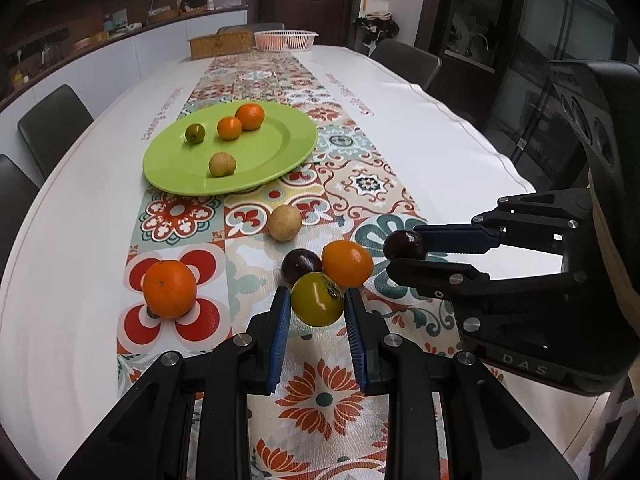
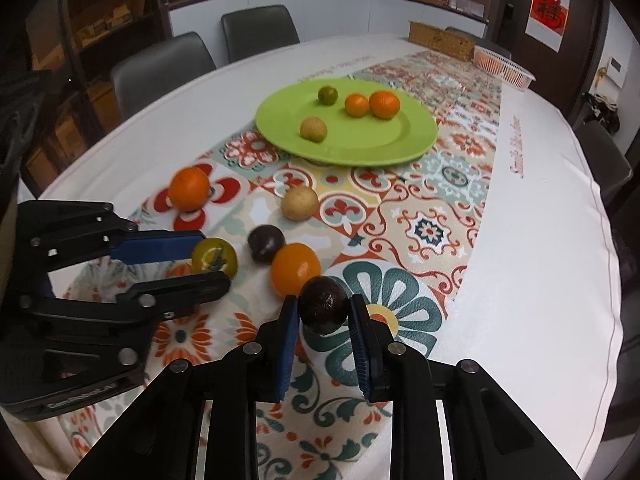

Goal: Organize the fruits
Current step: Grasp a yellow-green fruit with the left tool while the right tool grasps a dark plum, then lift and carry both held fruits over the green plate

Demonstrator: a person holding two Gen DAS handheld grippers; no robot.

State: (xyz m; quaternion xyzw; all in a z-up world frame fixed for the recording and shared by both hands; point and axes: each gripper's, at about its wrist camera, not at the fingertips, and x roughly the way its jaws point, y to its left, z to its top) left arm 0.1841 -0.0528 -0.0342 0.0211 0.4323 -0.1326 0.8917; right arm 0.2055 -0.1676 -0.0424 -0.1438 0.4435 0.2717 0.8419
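Fruits near the desk (image 1: 440, 128) edge: left claw (image 1: 317, 300) pinches a yellow-green fruit (image 1: 316, 299); right claw (image 2: 324, 310) pinches a dark fruit (image 2: 323, 304). Beyond, four loose fruits, then a green plate (image 1: 280, 148) holding four.
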